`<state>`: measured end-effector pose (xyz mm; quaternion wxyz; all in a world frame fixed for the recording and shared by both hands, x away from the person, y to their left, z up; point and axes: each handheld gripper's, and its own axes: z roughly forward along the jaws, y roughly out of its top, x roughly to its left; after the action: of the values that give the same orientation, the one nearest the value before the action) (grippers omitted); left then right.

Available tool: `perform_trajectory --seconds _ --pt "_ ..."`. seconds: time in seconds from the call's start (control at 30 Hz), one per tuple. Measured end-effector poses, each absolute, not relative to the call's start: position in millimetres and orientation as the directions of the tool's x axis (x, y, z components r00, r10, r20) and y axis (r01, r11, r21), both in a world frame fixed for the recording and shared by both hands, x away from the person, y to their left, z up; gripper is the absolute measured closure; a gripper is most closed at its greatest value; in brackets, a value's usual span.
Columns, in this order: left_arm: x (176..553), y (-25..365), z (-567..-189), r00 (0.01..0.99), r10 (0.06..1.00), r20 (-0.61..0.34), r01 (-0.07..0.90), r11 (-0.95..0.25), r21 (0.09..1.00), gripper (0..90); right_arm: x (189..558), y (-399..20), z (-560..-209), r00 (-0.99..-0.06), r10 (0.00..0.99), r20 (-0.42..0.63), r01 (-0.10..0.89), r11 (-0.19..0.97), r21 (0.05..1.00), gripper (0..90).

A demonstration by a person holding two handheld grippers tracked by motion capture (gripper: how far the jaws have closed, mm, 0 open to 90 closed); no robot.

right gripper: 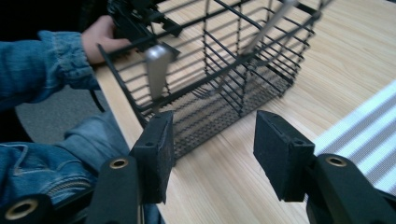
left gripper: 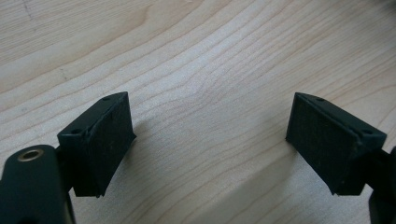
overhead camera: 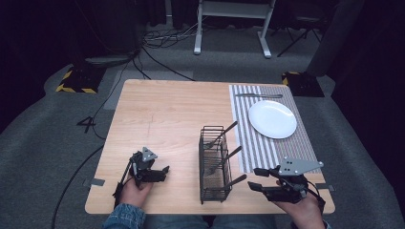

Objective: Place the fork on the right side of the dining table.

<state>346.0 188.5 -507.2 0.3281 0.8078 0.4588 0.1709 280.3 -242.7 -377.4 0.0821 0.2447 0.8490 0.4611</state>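
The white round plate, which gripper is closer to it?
Right. The right gripper sits just below the white round plate, near the striped placemat's corner. The left gripper is far across the black wire cutlery basket.

Your high view is dim and soft: the tabletop (overhead camera: 157,109) is evenly lit from above while the room around it falls to near black, and the white plate (overhead camera: 272,119) glares slightly. In your left gripper view, faint shadows lie on the sharp wood grain. In your right gripper view, the basket (right gripper: 224,70) blurs farther off.
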Motion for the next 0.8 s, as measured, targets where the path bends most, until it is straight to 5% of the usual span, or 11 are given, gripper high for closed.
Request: perform_trajectory --seconds 0.27,0.8 --pt "346 188 -507 0.521 0.853 -0.026 0.628 -0.363 0.688 14.9 274 -229 -371 -0.896 0.434 0.091 0.306 0.456 0.836 51.0" --pt "346 189 -507 0.521 0.853 -0.025 0.629 -0.364 0.687 14.9 284 -213 -362 -0.905 0.400 0.144 0.344 0.491 0.800 72.3"
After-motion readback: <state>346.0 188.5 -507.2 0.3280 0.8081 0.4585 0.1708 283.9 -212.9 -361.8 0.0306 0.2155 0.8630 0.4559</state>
